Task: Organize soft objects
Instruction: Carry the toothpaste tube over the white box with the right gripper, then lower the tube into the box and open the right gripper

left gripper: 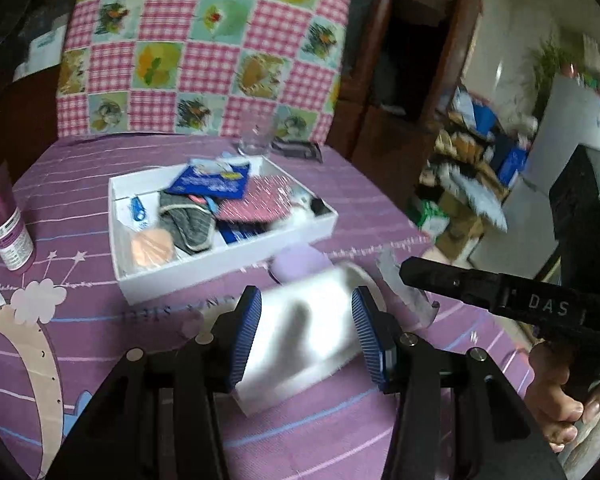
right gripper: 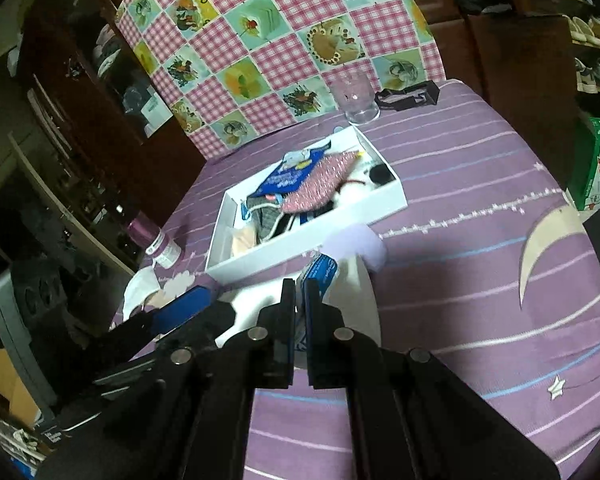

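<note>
left gripper (left gripper: 306, 336) – fingers clamped on white pack (left gripper: 300, 340), just in front of tray (left gripper: 236, 260) | right gripper (right gripper: 300, 312) – fingers pinched on the pack's wrapper edge | tray held socks, cloth, blue packet | table (right gripper: 460, 208) purple

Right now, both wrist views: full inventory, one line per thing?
white tray: 1, white, middle of the table, filled with soft items
blue packet: 1, blue, in tray, far side
red-pink cloth: 1, in tray, right part
grey cloth: 1, in tray, centre
peach sponge: 1, in tray, near-left corner
white pack: 1, white, between the left pads
lilac pad: 1, just in front of the tray
glass: 1, clear, behind tray
purple bottle: 1, table's left
left gripper: closed on pack
right gripper: pinching the pack's wrapper
</note>
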Motion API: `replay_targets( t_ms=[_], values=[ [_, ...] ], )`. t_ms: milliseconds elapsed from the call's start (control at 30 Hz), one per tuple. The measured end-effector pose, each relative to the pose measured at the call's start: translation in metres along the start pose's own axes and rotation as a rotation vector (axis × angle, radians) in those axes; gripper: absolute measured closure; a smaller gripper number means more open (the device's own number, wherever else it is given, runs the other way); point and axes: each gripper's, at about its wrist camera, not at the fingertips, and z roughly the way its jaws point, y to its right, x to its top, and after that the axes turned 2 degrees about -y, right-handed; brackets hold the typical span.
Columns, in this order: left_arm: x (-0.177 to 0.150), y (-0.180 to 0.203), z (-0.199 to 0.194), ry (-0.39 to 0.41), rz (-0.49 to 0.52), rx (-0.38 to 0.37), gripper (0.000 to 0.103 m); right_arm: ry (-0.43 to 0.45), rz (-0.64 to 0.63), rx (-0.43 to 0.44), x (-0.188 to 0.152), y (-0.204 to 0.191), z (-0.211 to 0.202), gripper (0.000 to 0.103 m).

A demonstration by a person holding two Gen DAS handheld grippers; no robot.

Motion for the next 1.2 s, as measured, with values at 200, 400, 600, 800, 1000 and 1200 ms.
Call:
replay_targets(
  t_ms=[200, 400, 600, 800, 1000, 1200],
  values=[
    [0.018, -0.039, 0.002, 0.046, -0.104, 0.063, 0.056, -0.022, -0.014, 0.000, 0.031, -0.024, 0.017, 0.098],
    [0.030, -0.081, 0.000, 0.099, -0.192, 0.190, 0.056, -0.109, -0.107, 0.021, 0.060, -0.054, 0.071, 0.098],
    [0.030, -0.108, 0.021, 0.087, -0.265, 0.244, 0.056, -0.164, -0.158, 0.036, 0.083, -0.065, 0.124, 0.098],
    [0.025, -0.108, 0.026, 0.115, -0.220, 0.378, 0.056, -0.192, -0.066, 0.134, 0.088, -0.062, 0.162, 0.098],
    [0.023, -0.108, 0.023, 0.118, -0.210, 0.423, 0.052, -0.243, 0.119, 0.189, 0.086, -0.042, 0.188, 0.068],
    [0.022, -0.103, 0.027, 0.104, -0.187, 0.435, 0.046, -0.144, 0.119, 0.228, 0.084, -0.036, 0.167, 0.036]
  ],
)
